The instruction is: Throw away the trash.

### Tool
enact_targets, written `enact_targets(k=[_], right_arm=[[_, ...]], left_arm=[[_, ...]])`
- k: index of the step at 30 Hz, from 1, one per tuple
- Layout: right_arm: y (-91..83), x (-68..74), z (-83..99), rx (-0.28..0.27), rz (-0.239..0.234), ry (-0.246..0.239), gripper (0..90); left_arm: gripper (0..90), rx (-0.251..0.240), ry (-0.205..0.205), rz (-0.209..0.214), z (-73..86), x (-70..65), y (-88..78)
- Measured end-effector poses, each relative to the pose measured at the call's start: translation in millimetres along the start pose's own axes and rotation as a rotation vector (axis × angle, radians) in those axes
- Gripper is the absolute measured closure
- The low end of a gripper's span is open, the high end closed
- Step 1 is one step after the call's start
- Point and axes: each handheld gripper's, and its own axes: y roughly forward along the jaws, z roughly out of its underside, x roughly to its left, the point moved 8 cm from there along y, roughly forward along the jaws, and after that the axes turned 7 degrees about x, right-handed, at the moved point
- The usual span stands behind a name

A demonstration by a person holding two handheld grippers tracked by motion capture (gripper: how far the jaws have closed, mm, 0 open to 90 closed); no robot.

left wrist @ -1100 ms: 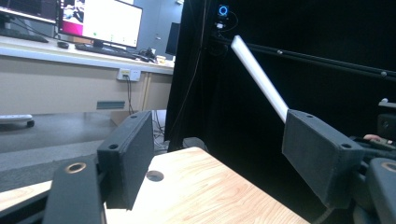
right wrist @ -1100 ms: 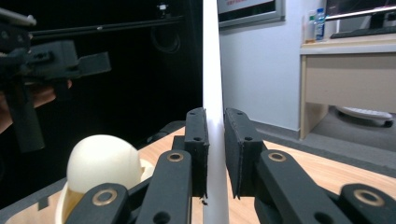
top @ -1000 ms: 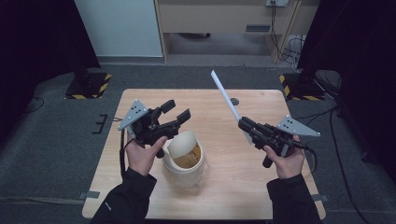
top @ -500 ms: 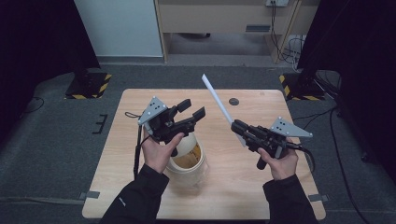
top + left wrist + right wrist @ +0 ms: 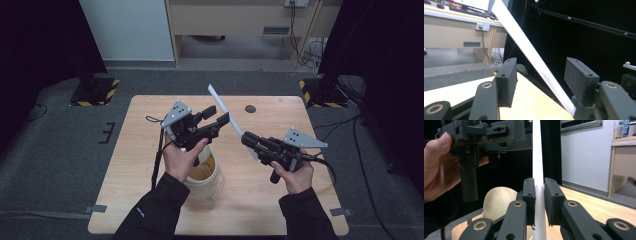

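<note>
So the long flat white plastic strip [image 5: 225, 114] is clamped at its lower end in the right hand-held gripper [image 5: 248, 138] and slants up toward 11 o'clock over the wooden bench [image 5: 150, 165]. The left hand-held gripper [image 5: 221, 120], above the cream plastic tub [image 5: 210, 172], is half open and has just been closing; the strip sits between its jaws, pads not pressing yet. Best if the strip is centred between the pads before it's squeezed, with the right grip kept steady so nothing twists.

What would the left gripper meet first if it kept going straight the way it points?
Most likely the white strip, which already crosses the gap between the left gripper's open jaws, which have just been closing. The right gripper clamps that strip's lower end.
</note>
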Motion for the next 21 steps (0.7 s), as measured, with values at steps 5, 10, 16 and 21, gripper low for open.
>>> enact_targets(k=[5, 10, 16, 21], right_arm=[[-2.6, 2.8, -4.2, -0.013, -0.016, -0.005, 80.0], [-0.1, 9.8, -4.6, -0.009, -0.043, -0.031, 80.0], [0.4, 9.8, -4.0, -0.005, -0.043, -0.032, 80.0], [3.3, 9.0, -0.3, 0.01, -0.037, -0.034, 79.8]], left_arm=[[48.6, 0.009, -0.002, 0.008, 0.8, -4.5, 6.6], [54.4, 0.001, -0.001, 0.021, -2.0, -8.5, 7.2], [65.0, 0.012, -0.005, 0.015, -1.6, -6.5, 6.4], [71.1, 0.002, -0.036, 0.055, -2.1, -12.8, 6.7]])
